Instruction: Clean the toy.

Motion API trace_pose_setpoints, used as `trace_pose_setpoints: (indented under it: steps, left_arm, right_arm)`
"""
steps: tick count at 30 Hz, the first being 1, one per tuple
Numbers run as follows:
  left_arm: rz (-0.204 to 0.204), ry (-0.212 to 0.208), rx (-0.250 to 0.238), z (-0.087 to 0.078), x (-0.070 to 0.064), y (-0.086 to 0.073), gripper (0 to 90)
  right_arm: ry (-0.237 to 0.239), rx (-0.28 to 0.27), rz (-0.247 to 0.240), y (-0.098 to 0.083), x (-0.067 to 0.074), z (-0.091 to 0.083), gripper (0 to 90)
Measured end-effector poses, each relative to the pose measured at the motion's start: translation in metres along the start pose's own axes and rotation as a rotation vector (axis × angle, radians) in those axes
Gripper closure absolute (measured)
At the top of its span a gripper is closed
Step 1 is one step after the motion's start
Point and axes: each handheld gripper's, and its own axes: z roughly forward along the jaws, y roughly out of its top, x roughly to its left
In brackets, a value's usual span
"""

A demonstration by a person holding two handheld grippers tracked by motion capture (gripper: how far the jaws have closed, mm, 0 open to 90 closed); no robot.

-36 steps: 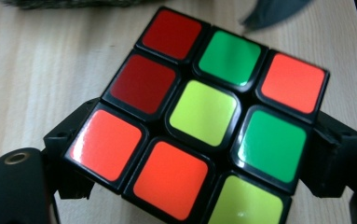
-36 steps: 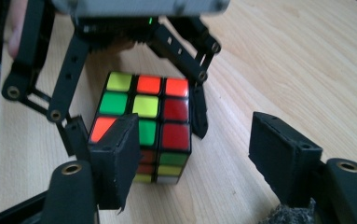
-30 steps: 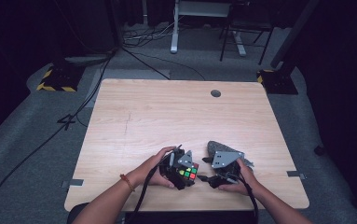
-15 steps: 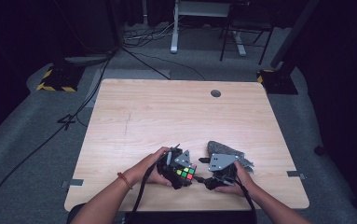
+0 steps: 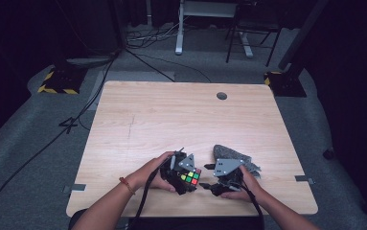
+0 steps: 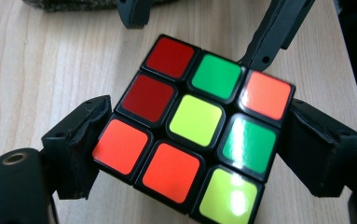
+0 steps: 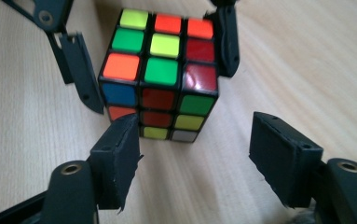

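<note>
We see, in the high view, a wooden table [image 5: 171, 120] with a person's two forearms entering from the near edge, each hand carrying a two-jaw gripper. The puzzle cube [image 5: 189, 176] sits close to the near edge of the table, slightly left of centre, between the two hands. In the left gripper view, we find the left gripper [image 6: 192, 140] clamped on the cube [image 6: 195, 126]: one black pad presses the cube's left side and the other presses its right side, and the cube's upper face shows red, green, orange and yellow stickers, with a yellow one at its middle. In the right gripper view, we note the right gripper [image 7: 195, 154] standing released, its two jaws spread wider than the cube [image 7: 160, 70] and lying nearer the camera than it; the left-hand jaw tip comes up close against the cube's lower corner, though we cannot tell whether it touches, while the right-hand jaw is apart from the cube. The same view shows the left gripper's jaws flanking the cube on either side. In the high view the right gripper [image 5: 214, 179] lies just beside the cube, and a grey speckled cloth [image 5: 231, 154] rests on the table just behind the right hand [image 5: 241, 184].
</note>
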Motion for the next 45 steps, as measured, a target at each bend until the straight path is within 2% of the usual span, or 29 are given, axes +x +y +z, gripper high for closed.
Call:
trace_pose_setpoints:
  steps: [4,7,11,14,16,17,20,24,26,30,32,34,35,40,45]
  left_arm:
    - [0.03,0.021,0.028,0.002,-0.007,0.0,16.2]
    - [0.039,0.032,0.042,0.001,-0.007,0.0,16.0]
    - [0.058,0.004,0.059,0.0,-0.007,-0.001,16.9]
    - [0.052,-0.005,0.06,-0.001,-0.004,-0.002,17.6]
    - [0.024,-0.012,0.043,-0.002,-0.002,-0.004,18.0]
    - [0.005,-0.017,0.031,-0.003,-0.001,-0.005,18.0]
    - [-0.018,-0.005,0.046,0.0,0.002,-0.007,17.3]
    - [-0.004,0.003,0.045,0.003,0.001,-0.006,18.9]
    - [-0.011,-0.006,0.034,0.003,0.0,-0.006,19.7]
    - [-0.008,-0.009,0.041,0.006,-0.001,-0.005,18.5]
    - [-0.003,-0.007,0.055,0.008,-0.002,-0.005,15.6]
    - [-0.007,-0.007,0.049,0.007,0.0,-0.006,14.8]
    - [-0.019,-0.011,0.044,0.007,0.0,-0.008,15.0]
    - [-0.028,0.001,0.04,0.007,0.003,-0.01,13.7]
    - [-0.066,-0.022,0.043,0.008,0.007,-0.016,12.3]
  right_arm:
    - [0.006,0.023,-0.024,0.001,0.005,0.006,31.5]
    - [0.01,-0.018,-0.002,0.003,0.004,0.003,32.1]
    - [-0.003,-0.007,-0.02,0.005,0.006,0.005,31.5]
    - [-0.005,-0.009,-0.025,0.006,0.007,0.006,31.5]
    - [-0.009,-0.019,-0.019,0.006,0.006,0.005,31.6]
    - [-0.017,-0.03,-0.011,0.006,0.006,0.004,31.9]
    - [-0.03,-0.085,0.004,0.008,0.003,-0.002,33.6]
    - [-0.034,-0.128,0.014,0.014,0.002,-0.008,34.2]
    - [-0.045,-0.128,-0.01,0.017,0.002,-0.01,34.1]
    - [-0.056,-0.146,-0.01,0.022,0.0,-0.013,36.1]
    - [-0.039,-0.14,-0.001,0.023,-0.003,-0.011,35.8]
    - [-0.025,-0.136,0.007,0.024,-0.004,-0.008,35.8]
    - [-0.025,-0.135,0.002,0.025,-0.004,-0.008,35.9]
    - [-0.017,-0.113,-0.022,0.033,-0.004,-0.004,36.2]
    - [-0.003,-0.088,-0.021,0.047,-0.007,0.003,35.3]
